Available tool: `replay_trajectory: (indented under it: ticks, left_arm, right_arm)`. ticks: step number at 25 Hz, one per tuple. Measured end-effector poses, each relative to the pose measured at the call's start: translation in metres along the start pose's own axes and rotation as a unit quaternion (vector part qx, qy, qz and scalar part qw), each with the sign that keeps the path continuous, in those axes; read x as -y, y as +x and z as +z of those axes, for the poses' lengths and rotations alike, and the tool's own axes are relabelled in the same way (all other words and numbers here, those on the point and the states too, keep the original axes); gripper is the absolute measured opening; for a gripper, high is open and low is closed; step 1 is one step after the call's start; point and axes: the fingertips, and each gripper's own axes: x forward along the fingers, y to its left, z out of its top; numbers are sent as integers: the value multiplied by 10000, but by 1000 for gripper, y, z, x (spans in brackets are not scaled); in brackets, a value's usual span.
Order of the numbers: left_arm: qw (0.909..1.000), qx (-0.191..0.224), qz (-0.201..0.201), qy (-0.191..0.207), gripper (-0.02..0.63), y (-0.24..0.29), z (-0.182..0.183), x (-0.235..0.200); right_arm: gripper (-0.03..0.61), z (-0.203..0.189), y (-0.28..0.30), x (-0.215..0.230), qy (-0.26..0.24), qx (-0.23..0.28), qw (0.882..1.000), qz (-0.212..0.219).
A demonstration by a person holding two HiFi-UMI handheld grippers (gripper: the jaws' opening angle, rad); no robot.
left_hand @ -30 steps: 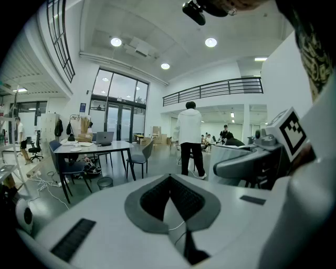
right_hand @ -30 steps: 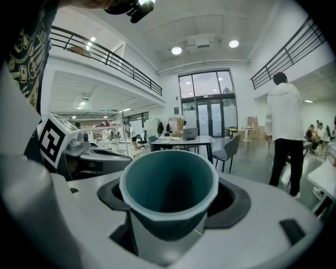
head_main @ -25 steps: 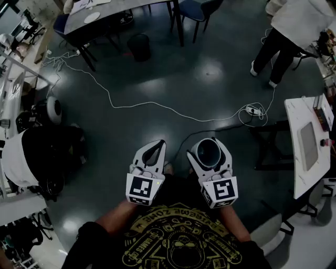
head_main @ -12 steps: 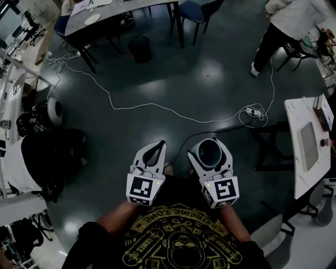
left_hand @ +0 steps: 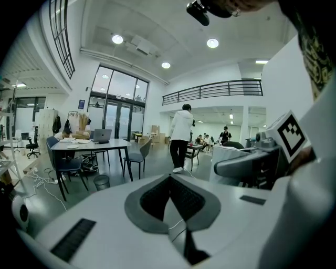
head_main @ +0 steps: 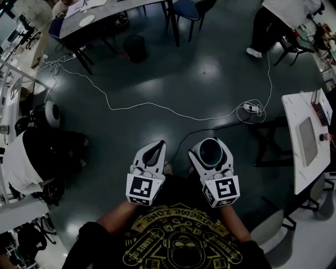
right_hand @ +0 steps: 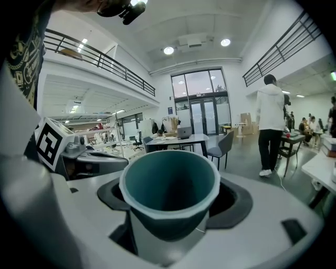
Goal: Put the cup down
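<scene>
In the head view both grippers are held side by side over the dark floor, in front of the person's chest. My right gripper [head_main: 212,143] is shut on a cup [head_main: 211,152] with a white outside and a teal inside. The cup [right_hand: 169,184] stands upright between the black pads in the right gripper view, mouth up, with nothing in it. My left gripper [head_main: 159,143] has its jaws closed tip to tip with nothing between them. The left gripper view shows that gripper [left_hand: 169,177] with its tips meeting.
A white cable [head_main: 157,107] and a power strip [head_main: 251,109] lie on the floor ahead. A table [head_main: 105,13] with chairs and a dark bin [head_main: 135,47] stand at the far left. A white desk [head_main: 307,147] is at the right, a person [head_main: 273,23] at the far right.
Both grippers keep their places and the cup stays in the right one. The person at the far right has walked further away, and the head view has shifted a little.
</scene>
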Motion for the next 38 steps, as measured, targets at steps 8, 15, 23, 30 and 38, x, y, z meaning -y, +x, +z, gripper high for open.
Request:
replay_trajectory:
  ticks: [8,15,23,30,38]
  left_arm:
    - [9993,-3,-376,78,8,34,11,36]
    - [9974,-60,-669,264,8,76,26,71]
    - [9938,-29,-987,506,8,127,52,124]
    - [9886,6,-1331,705,8,170,68,177]
    - [9807,123,-1711,943,8,211,83,248]
  right_arm:
    - [380,1,-21,46,143,30,9991,-402]
    - [380,5,-38,98,316,145,9967,-731]
    - [380,20,-61,165,401,301,9930,-1074]
    - [380,21,-89,220,444,525,9894,-1279]
    - [380,21,-134,281,497,684,9838,-1578]
